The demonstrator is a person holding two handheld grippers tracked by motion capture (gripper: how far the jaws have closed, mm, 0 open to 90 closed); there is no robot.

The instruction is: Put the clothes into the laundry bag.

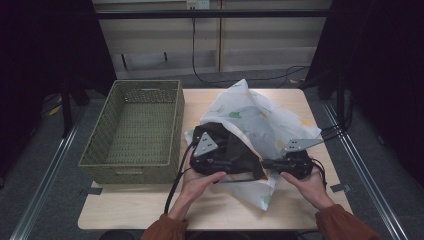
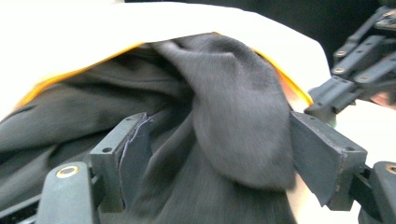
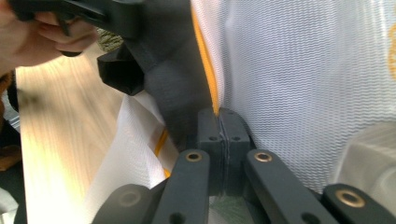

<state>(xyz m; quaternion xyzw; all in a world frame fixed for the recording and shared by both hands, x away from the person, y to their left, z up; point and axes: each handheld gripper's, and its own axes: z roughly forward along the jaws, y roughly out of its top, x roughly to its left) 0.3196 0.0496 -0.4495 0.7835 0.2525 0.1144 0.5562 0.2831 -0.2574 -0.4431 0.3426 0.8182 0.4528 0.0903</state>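
Note:
A white mesh bag (image 1: 250, 115) with yellow trim lies on the table, and a black garment (image 1: 235, 145) sits at its mouth. My left gripper (image 1: 234, 164) is pushed into the garment. In the left gripper view its jaws stand wide apart, open, around a thick fold of the black garment (image 2: 238, 121) under the bag's yellow-edged rim (image 2: 289, 51). My right gripper (image 1: 264, 163) comes from the right. In the right gripper view it (image 3: 218, 128) is shut on the bag's yellow-trimmed edge (image 3: 208, 70), with white mesh (image 3: 299, 84) to its right.
An empty green woven basket (image 1: 145, 82) stands at the table's left side, close to the bag. Bare wooden table (image 1: 225, 210) lies in front of the hands. A cable (image 1: 175, 185) trails from the left gripper toward the front edge.

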